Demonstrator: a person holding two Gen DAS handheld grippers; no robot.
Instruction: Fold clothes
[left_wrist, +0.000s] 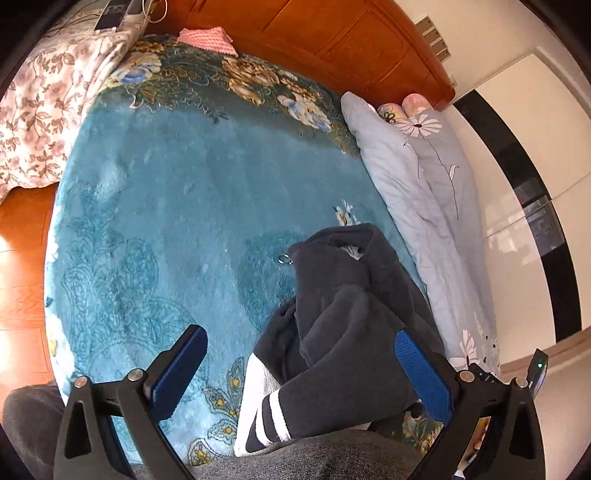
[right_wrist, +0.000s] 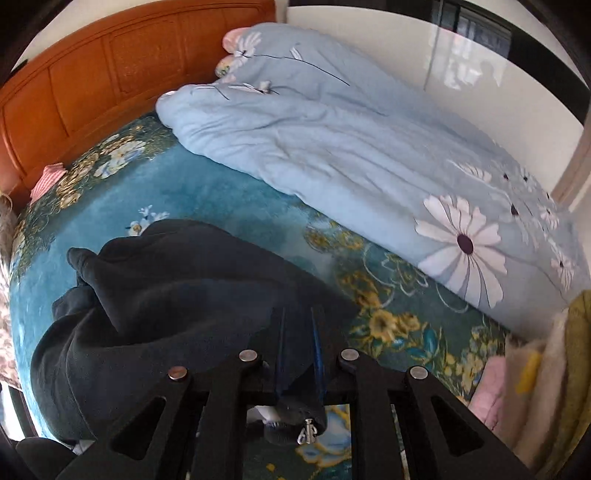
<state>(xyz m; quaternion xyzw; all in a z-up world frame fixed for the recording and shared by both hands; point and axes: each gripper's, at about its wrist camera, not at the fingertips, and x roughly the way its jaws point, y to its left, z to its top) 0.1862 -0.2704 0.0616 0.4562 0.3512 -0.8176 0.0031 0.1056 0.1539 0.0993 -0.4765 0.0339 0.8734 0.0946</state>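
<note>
biggest thing we see is the teal floral blanket (left_wrist: 166, 221) covering the bed, it fills the whole space ahead of both sets of fingers. behind it, far past the fingertips, runs the orange wooden headboard (left_wrist: 332, 40). then there's the light blue daisy quilt (right_wrist: 332, 147), bunched in a long roll along the wall side, off beyond our right fingers in both views. a brown-flowered sheet (left_wrist: 44, 110) hangs off the far left of the left view, and a small pink knitted cloth (left_wrist: 207, 38) sits up against the headboard.

now the actual job: the dark navy garment (right_wrist: 166, 295) is lying crumpled on the blanket, near edge of the bed. in the left view it sits between and just ahead of the fingers, leaning toward the right-hand one, with a white-and-dark striped cuff (left_wrist: 262, 410) sticking out at the bottom between them.

our left gripper (left_wrist: 301, 363) is spread wide, blue pads far apart, not gripping anything, though the garment overlaps the right pad (left_wrist: 421, 373) in the picture and we can't tell if it touches.

our right gripper (right_wrist: 301, 332) is pinched nearly together on a fold of the garment, fabric running between the two fingers and hanging down behind them, with a small silver zipper pull (right_wrist: 307, 434) dangling there. in the left view a small metal ring (left_wrist: 284, 259) shows at the garment's far left edge.
</note>
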